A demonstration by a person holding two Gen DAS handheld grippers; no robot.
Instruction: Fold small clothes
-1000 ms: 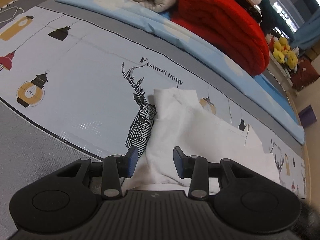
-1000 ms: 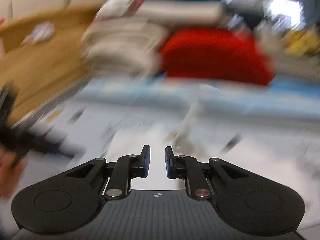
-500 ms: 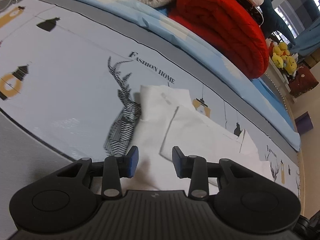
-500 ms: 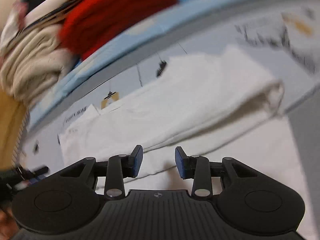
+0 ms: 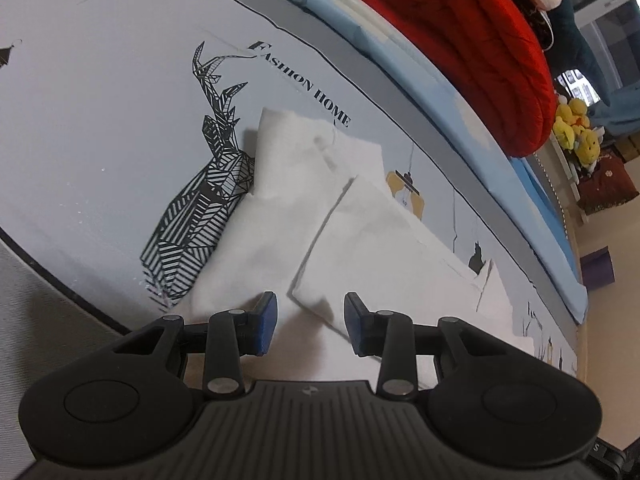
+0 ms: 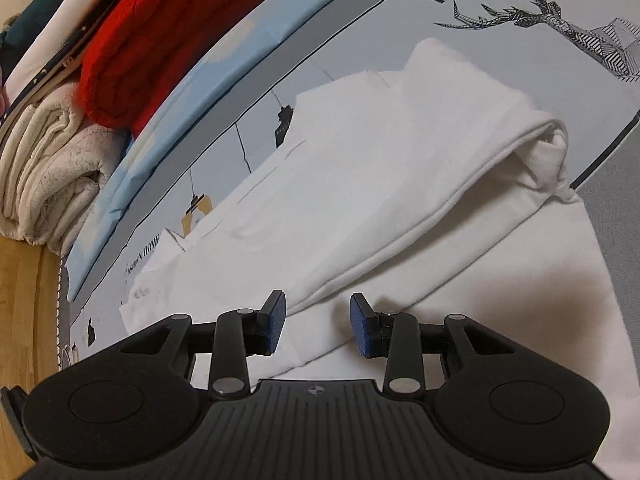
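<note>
Left wrist view has the left gripper (image 5: 306, 322) low over a white garment (image 5: 280, 216) spread on a printed bedsheet (image 5: 100, 92), jaws parted and empty, with a folded-over flap's corner sitting right between them. Right wrist view: right gripper (image 6: 318, 326) is also released, and the flap's long hem runs just ahead of its jaws. Looks like mid-fold to me, one side already laid over. Next move probably means pinching that hem at both ends and carrying it across evenly. The fabric looks soft and thin, a bit bunched at the right end, so it could sag or slip.
</note>
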